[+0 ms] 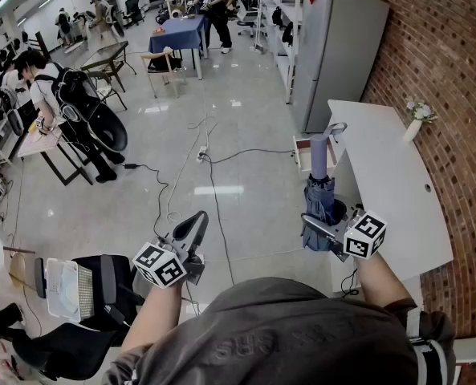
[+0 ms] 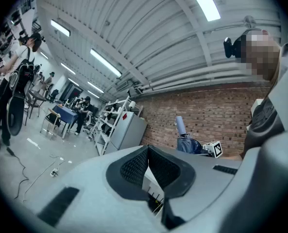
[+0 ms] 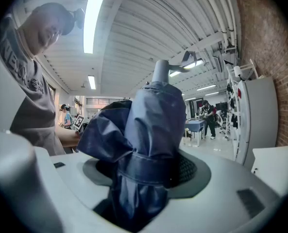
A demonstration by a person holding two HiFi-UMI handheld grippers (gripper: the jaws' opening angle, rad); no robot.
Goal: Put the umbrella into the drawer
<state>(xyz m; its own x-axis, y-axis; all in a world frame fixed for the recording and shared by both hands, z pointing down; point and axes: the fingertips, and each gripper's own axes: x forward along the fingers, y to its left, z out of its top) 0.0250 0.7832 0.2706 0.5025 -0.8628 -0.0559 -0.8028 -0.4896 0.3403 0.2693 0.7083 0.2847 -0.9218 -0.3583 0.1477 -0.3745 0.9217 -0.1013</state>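
Observation:
A folded navy umbrella (image 1: 321, 203) with a pale purple handle (image 1: 319, 157) stands upright in my right gripper (image 1: 321, 229), whose jaws are shut on its strapped canopy. In the right gripper view the umbrella (image 3: 151, 144) fills the space between the pads of the right gripper (image 3: 148, 181). The umbrella hangs beside the white desk (image 1: 382, 183), just short of its open drawer (image 1: 304, 152). My left gripper (image 1: 194, 228) hovers over the floor at the left, jaws shut with nothing in them. The left gripper view also catches the umbrella (image 2: 186, 142) at the far right.
A tall grey cabinet (image 1: 336, 50) stands behind the desk, with a brick wall (image 1: 446, 46) on the right. A small flower vase (image 1: 417, 120) sits on the desk. Cables (image 1: 207, 163) trail over the floor. A black office chair (image 1: 93, 295) is at my lower left. People work at tables at the left.

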